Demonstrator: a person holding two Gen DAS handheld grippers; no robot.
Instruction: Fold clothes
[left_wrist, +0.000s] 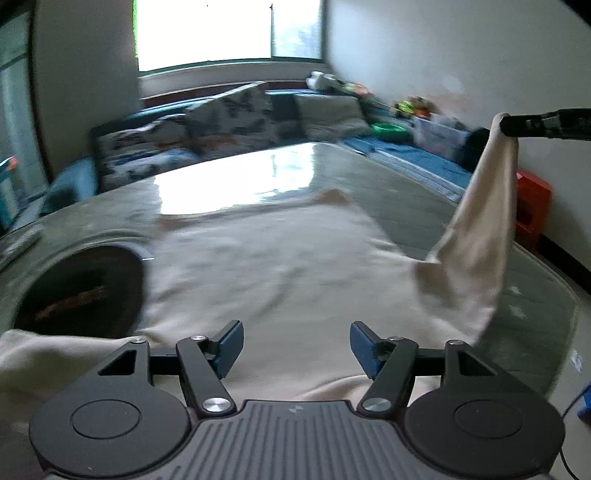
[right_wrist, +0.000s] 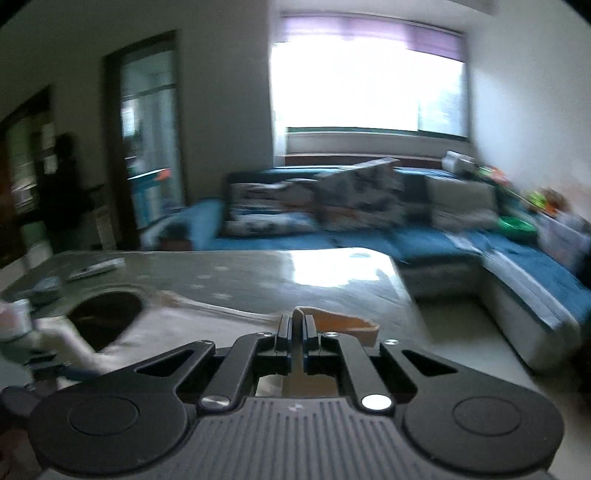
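Note:
A cream garment (left_wrist: 280, 266) lies spread flat on a glossy grey table (left_wrist: 388, 173). My left gripper (left_wrist: 296, 336) hovers open just above its near part, with nothing between the blue pads. At the right, one sleeve (left_wrist: 480, 229) hangs stretched up from the table, its end pinched by my right gripper (left_wrist: 506, 125). In the right wrist view, that gripper (right_wrist: 297, 321) is shut on the sleeve's cuff (right_wrist: 343, 325), which sticks out past the fingers. The rest of the garment (right_wrist: 177, 325) lies below it.
A dark oval shape (left_wrist: 85, 288) sits on the table at the garment's left edge. A remote (right_wrist: 96, 269) lies at the far left. A blue sofa with cushions (left_wrist: 229, 118) runs behind and along the right. A red stool (left_wrist: 532, 206) stands by the wall.

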